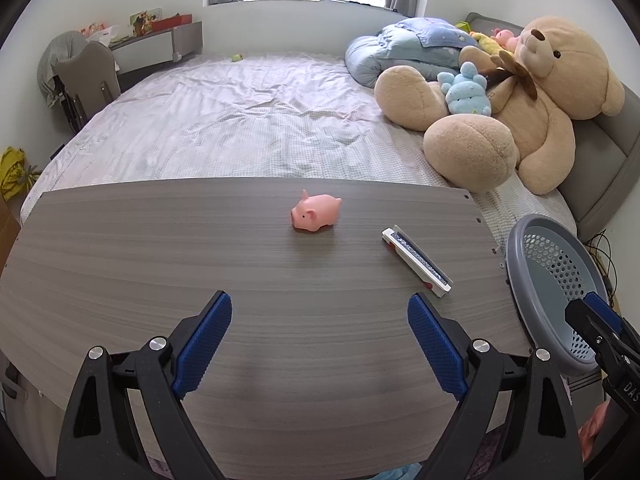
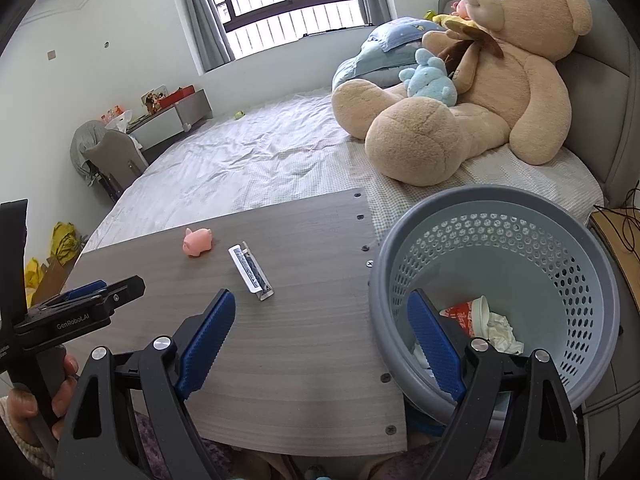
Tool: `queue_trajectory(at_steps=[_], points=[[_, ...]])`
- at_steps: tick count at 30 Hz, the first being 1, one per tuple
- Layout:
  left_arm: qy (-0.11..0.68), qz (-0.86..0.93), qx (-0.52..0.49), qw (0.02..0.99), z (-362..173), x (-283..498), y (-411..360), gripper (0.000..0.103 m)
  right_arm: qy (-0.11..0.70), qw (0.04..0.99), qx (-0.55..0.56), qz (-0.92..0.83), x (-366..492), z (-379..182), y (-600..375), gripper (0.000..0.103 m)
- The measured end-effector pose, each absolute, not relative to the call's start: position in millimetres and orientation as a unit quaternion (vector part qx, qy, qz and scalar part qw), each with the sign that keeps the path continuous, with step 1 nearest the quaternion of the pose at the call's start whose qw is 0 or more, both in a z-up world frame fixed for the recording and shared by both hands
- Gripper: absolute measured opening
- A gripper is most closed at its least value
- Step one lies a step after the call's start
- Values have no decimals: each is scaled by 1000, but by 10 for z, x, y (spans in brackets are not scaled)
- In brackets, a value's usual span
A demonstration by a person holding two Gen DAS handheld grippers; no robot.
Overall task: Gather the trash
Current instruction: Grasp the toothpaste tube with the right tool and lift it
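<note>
Jaws of both grippers gape wide w/ nothing held: left gripper (image 1: 319, 344) hangs over bare counter (image 1: 120, 248), lower centre; right gripper (image 2: 322, 342) straddles counter edge & basket (image 2: 592, 264) rim. Remaining trash looks like the flat box (image 1: 416, 261), right of centre on counter, just beside pink pig toy (image 1: 314, 214). Prob light, stiff card, maybe slick; best pinched across its narrow width. Basket at lower right already has cup & tissue. Woodgrain top smooth, flat. Bed (image 1: 224, 120) behind, big teddy (image 1: 520, 92) upper right

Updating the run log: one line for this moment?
left hand-held gripper open | right hand-held gripper open | basket holds trash | pig, box on board
</note>
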State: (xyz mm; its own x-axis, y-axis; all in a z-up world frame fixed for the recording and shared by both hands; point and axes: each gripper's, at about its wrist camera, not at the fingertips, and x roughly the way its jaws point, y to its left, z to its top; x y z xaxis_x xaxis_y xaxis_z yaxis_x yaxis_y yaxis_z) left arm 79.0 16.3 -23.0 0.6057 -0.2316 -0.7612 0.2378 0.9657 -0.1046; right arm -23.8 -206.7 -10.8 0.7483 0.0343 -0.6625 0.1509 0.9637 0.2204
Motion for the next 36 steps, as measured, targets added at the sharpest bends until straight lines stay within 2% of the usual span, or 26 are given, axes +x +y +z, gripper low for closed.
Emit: queue_trajectory(at_steps=[16,36], points=[[429,-125,-12,894,-286,1032,376,88,370,923,109,-17,206,-163,-1813,84],[446,-103,-31,888,-475,1367,555,88,423,903,79,11,907,-556,-1590,84]])
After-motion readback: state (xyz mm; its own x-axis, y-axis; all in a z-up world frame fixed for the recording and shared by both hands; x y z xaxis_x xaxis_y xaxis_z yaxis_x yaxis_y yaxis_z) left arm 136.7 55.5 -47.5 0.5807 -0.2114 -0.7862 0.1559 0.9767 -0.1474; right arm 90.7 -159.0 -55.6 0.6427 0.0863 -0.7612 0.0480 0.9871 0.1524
